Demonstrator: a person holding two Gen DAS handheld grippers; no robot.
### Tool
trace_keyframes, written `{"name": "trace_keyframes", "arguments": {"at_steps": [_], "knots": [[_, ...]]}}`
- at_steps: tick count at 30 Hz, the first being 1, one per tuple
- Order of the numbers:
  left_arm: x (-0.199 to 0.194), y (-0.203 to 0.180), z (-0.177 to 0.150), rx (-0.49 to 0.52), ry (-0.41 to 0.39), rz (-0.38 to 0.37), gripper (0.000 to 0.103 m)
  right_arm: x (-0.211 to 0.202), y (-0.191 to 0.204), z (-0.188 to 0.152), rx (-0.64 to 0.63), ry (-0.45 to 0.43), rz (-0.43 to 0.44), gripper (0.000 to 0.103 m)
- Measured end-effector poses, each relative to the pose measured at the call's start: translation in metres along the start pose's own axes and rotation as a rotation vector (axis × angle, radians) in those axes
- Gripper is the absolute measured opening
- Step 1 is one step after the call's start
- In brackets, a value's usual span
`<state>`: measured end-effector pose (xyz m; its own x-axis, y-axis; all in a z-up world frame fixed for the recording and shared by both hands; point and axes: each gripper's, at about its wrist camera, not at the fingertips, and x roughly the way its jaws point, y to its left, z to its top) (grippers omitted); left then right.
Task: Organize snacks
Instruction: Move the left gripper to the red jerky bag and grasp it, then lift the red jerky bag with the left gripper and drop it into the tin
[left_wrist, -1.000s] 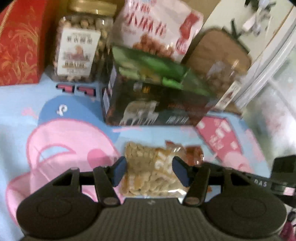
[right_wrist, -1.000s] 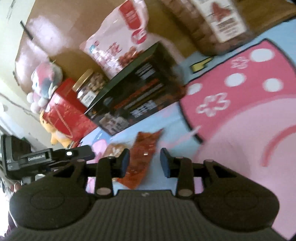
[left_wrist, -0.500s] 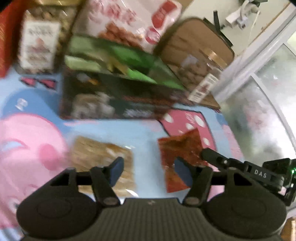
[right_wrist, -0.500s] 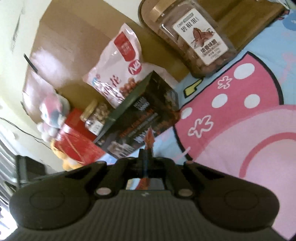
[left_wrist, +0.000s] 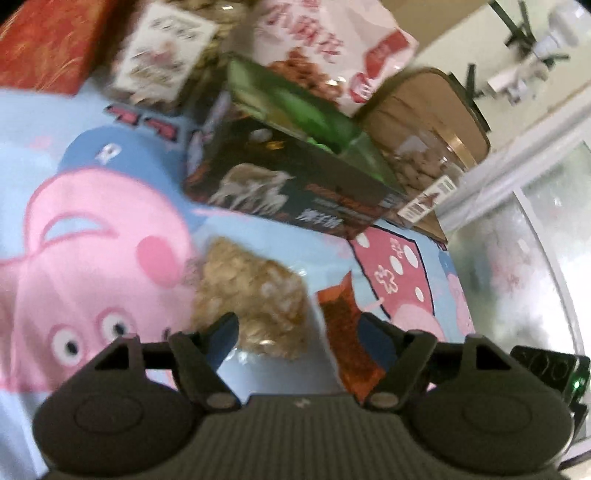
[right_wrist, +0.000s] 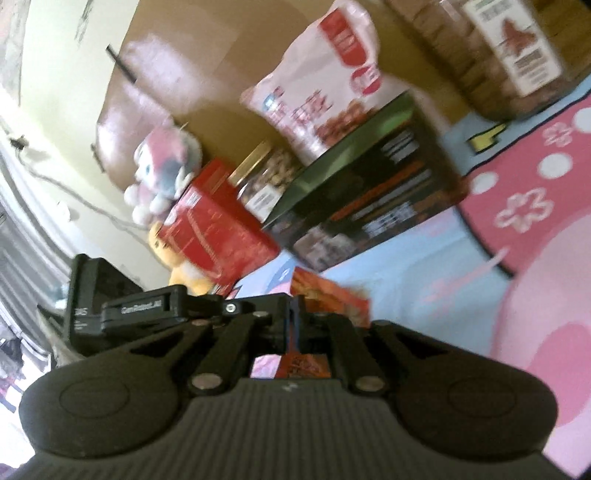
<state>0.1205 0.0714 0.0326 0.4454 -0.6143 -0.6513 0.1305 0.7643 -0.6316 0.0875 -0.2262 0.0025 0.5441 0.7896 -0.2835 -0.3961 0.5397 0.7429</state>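
Observation:
My left gripper (left_wrist: 299, 328) is open and empty, just above the cartoon bedsheet (left_wrist: 92, 236). A clear bag of beige snacks (left_wrist: 251, 295) lies between its fingers, toward the left one. A red-orange snack packet (left_wrist: 341, 317) stands tilted near the right finger. In the right wrist view, my right gripper (right_wrist: 295, 325) is shut on that red-orange packet (right_wrist: 332, 299) and holds it off the sheet. A dark box with a green top (left_wrist: 295, 177) (right_wrist: 369, 195) stands behind.
Along the back stand a red box (left_wrist: 48, 44) (right_wrist: 218, 232), a jar of nuts (left_wrist: 166, 62), a pink-white snack bag (left_wrist: 332, 48) (right_wrist: 325, 96) and another jar (left_wrist: 424, 170) (right_wrist: 498, 62). Plush toys (right_wrist: 162, 177) sit at the far left. A window (left_wrist: 535, 258) is at the right.
My right gripper closed on the red-orange packet and lifted it. My left gripper drew off the beige bag to the right, then swung back toward it, still open.

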Motion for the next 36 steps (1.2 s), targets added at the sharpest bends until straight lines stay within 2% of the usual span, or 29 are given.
{"name": "trace_keyframes", "arguments": {"at_steps": [3,6,8,9,11,16,18,20,23,24,26,28,32,36], "knots": [[-0.002,0.009,-0.001,-0.04,-0.001,-0.041,0.074,0.002,-0.002,0.0,0.02,0.034,0.022,0.011],[-0.002,0.011,0.0,-0.054,-0.001,-0.063,0.074,-0.012,-0.012,0.005,0.036,0.009,0.019,0.017],[-0.003,0.011,0.0,-0.052,-0.004,-0.075,0.074,-0.018,-0.017,0.005,0.037,-0.004,-0.017,0.029],[-0.004,0.01,0.0,-0.051,-0.002,-0.082,0.074,-0.021,-0.021,0.004,0.033,-0.007,-0.045,0.031],[-0.002,0.008,-0.001,-0.042,0.005,-0.087,0.074,-0.023,-0.027,-0.001,0.025,0.0,-0.102,0.032],[0.004,0.0,-0.004,-0.007,0.023,-0.066,0.074,-0.01,-0.032,-0.009,0.002,0.07,-0.151,0.032],[0.01,-0.004,-0.007,0.0,0.059,-0.083,0.066,-0.005,-0.033,-0.011,-0.002,0.095,-0.139,0.033],[0.02,-0.009,-0.013,0.029,0.116,-0.069,0.037,-0.002,-0.033,-0.013,-0.001,0.098,-0.126,0.034],[0.023,-0.016,-0.019,0.078,0.128,-0.044,0.024,0.0,-0.033,-0.016,0.0,0.095,-0.128,0.029],[0.023,-0.016,-0.02,0.073,0.13,-0.055,0.022,0.0,-0.033,-0.016,0.003,0.093,-0.127,0.027],[0.019,-0.017,-0.019,0.073,0.12,-0.074,0.02,-0.001,-0.036,-0.015,0.019,0.099,-0.109,0.017],[0.012,-0.021,-0.017,0.097,0.097,-0.09,0.018,-0.002,-0.033,-0.015,0.017,0.092,-0.087,0.011],[-0.009,-0.038,0.0,0.158,0.011,-0.128,0.018,-0.008,-0.019,-0.005,0.001,0.029,-0.046,0.01],[-0.021,-0.048,0.018,0.175,-0.057,-0.19,0.018,-0.006,-0.01,0.01,-0.006,-0.019,-0.006,0.01]]}}
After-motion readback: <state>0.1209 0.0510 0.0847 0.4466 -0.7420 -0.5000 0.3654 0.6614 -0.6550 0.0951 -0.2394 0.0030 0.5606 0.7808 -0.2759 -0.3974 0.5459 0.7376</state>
